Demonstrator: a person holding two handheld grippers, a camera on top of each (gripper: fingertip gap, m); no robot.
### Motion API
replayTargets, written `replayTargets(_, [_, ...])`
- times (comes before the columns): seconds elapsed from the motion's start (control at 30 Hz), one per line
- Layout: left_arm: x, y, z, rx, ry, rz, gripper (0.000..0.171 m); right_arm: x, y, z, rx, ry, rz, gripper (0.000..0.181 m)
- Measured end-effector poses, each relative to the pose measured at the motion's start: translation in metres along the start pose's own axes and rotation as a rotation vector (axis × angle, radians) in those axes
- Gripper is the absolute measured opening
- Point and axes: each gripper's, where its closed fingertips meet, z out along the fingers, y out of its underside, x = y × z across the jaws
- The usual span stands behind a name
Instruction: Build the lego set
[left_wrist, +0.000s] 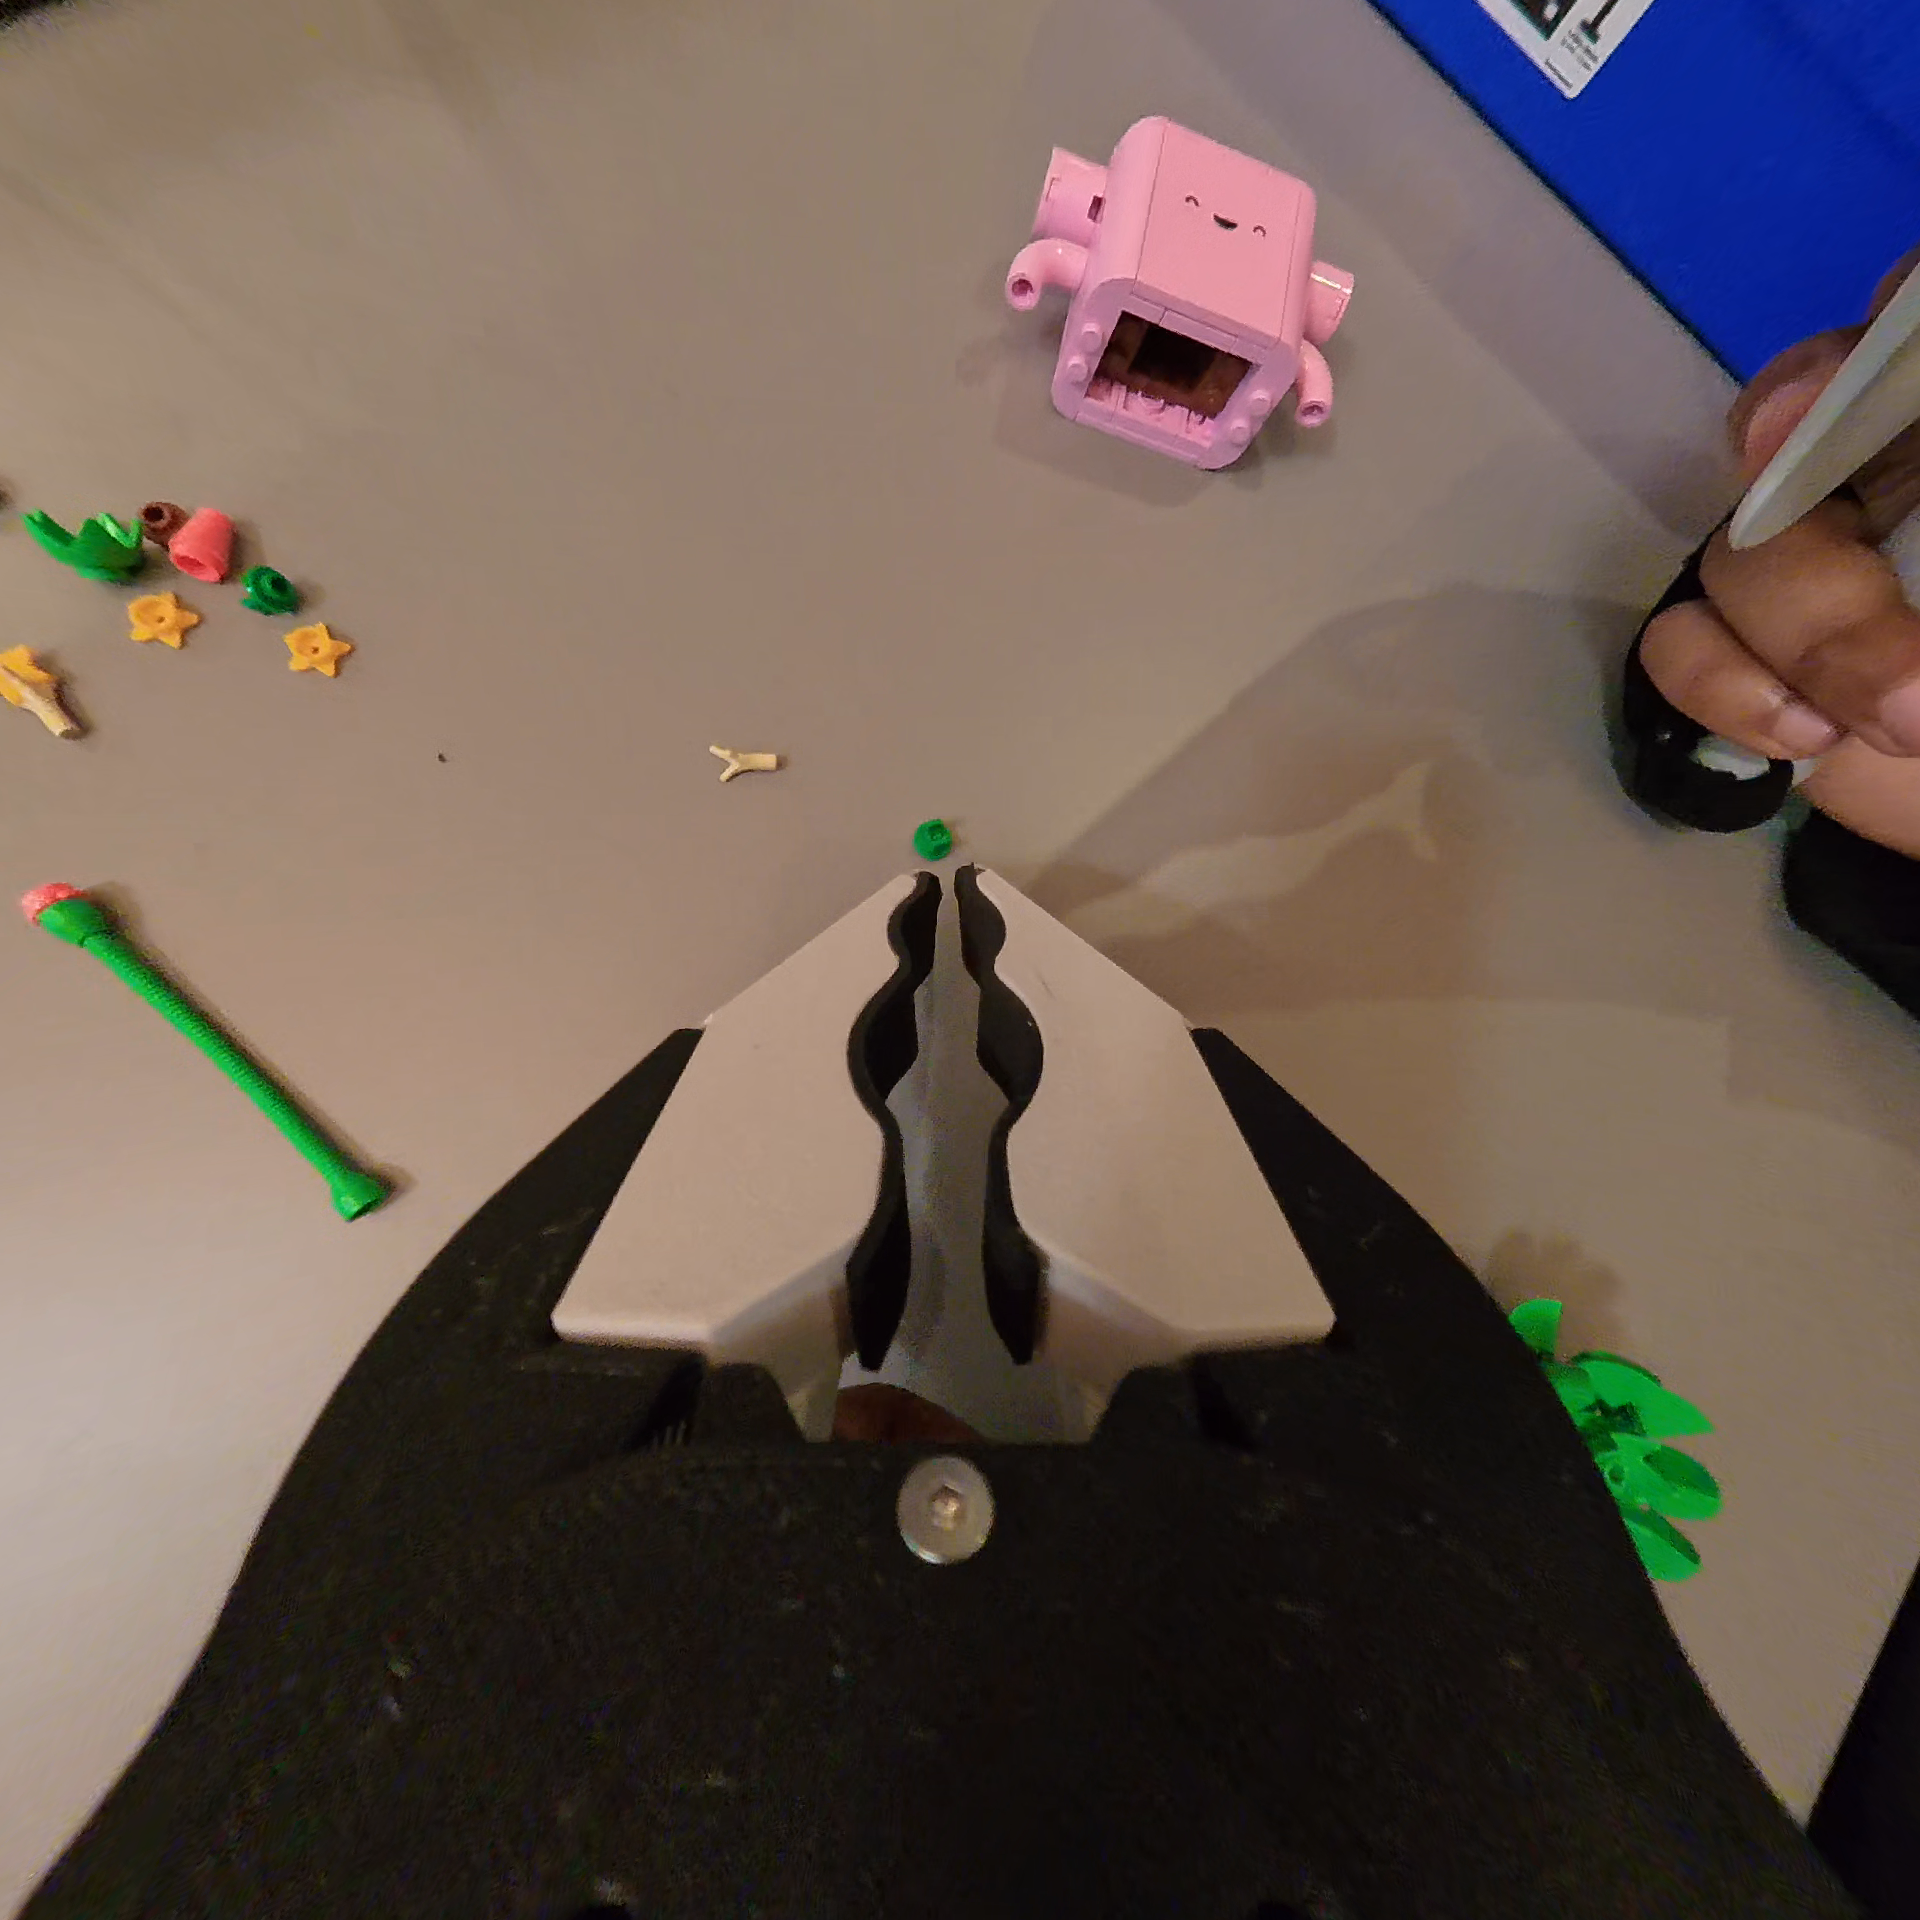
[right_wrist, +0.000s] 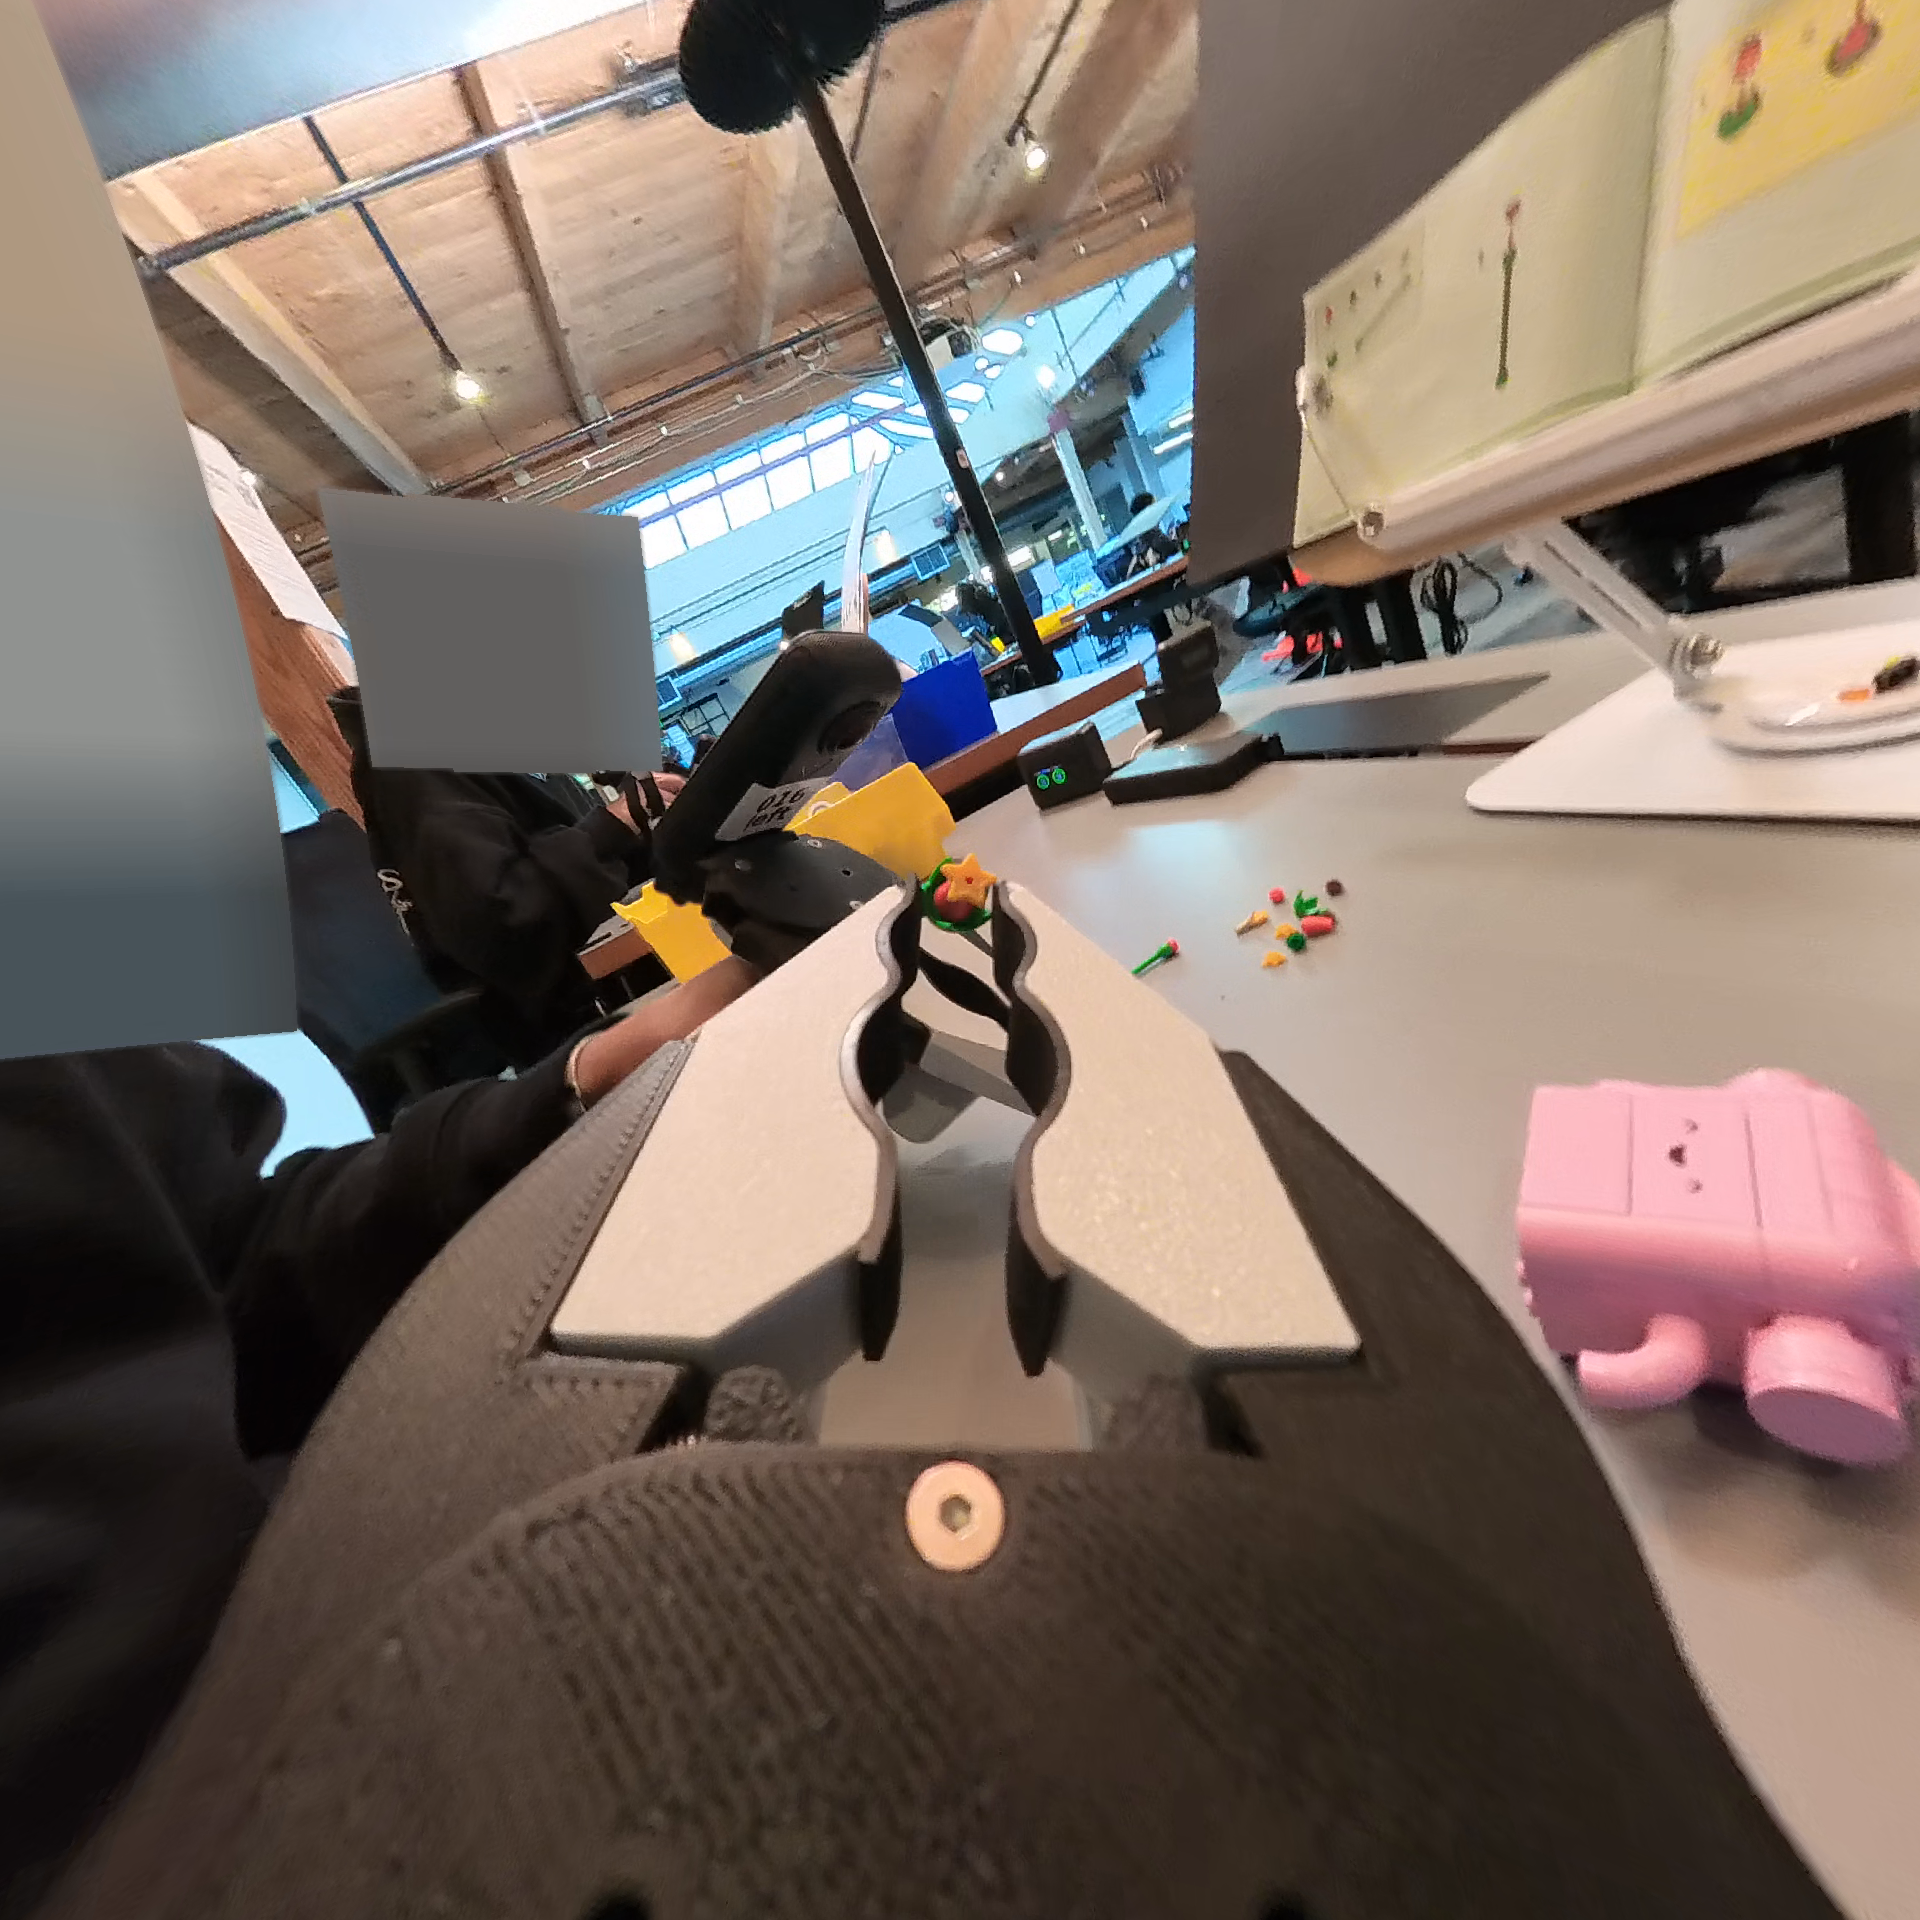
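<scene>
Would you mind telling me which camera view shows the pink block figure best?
The left wrist view: the pink block figure lies fully in frame and sharp on the grey table, open end toward the camera. The right wrist view shows it only blurred, at the right edge.

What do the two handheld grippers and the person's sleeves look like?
Both the left gripper and the right gripper have a textured black printed body, light grey wedge-shaped fingers with wavy black pads and one silver screw. The sleeve is black.
</scene>
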Motion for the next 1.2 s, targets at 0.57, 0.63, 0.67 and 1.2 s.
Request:
replayTargets(0.57, [-0.005, -0.004, 0.007, -0.059, -0.066, 0.012, 0.01, 0.025, 0.012, -0.004, -0.057, 0.104, 0.087, 0.011])
replayTargets(0.63, [-0.005, -0.002, 0.009, -0.072, -0.071, 0.02, 0.009, 0.026, 0.012, -0.004, -0.059, 0.105, 0.093, 0.011])
replayTargets(0.67, [-0.005, -0.002, 0.01, -0.075, -0.07, 0.02, 0.009, 0.026, 0.012, -0.004, -0.06, 0.105, 0.094, 0.011])
replayTargets(1.2, [-0.025, -0.033, -0.002, 0.136, -0.048, 0.142, 0.005, 0.026, 0.014, -0.003, -0.071, 0.108, 0.09, 0.011])
